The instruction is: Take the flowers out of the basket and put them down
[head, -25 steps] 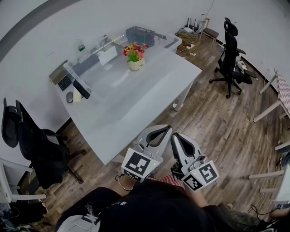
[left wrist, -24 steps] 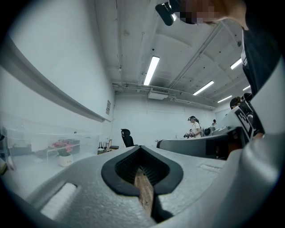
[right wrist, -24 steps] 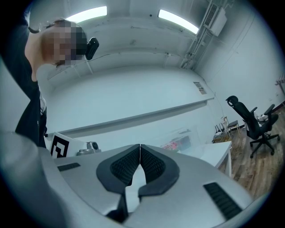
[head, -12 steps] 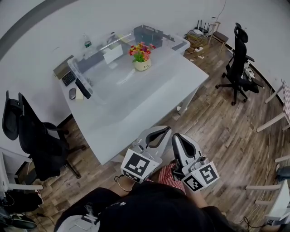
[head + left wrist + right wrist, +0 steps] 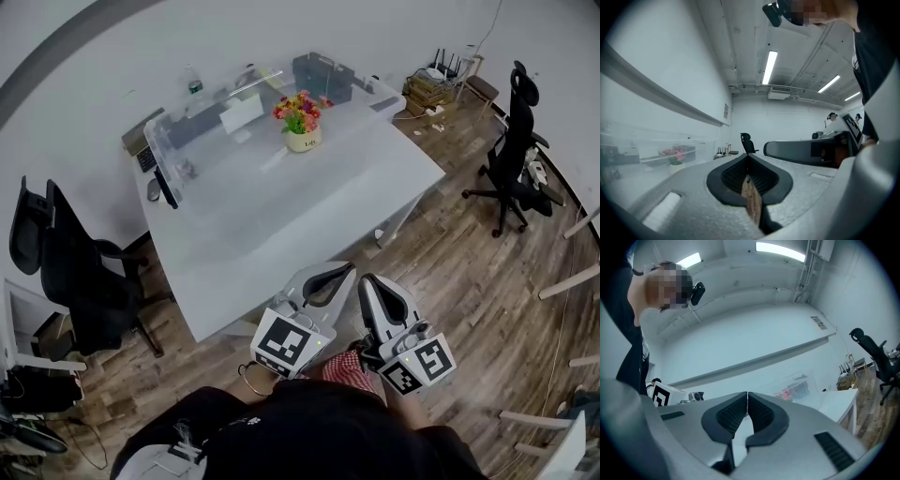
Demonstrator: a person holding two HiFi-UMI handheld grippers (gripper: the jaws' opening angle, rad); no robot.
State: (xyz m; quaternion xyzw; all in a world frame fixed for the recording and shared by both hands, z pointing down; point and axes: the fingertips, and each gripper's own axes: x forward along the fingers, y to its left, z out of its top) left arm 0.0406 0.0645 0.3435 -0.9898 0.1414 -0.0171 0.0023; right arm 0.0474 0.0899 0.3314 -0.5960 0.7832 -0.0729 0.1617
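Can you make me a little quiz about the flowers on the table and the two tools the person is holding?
1. Open or shut: how do the jaws of the left tool stand?
2. True or false: the jaws of the right tool are wide apart.
3. Where are the flowers?
A. on the white table
B. between the left tool's jaws
C. between the right tool's jaws

Key: 1. shut, with nothing between them. 2. false, they are together. 3. A, far from both tools.
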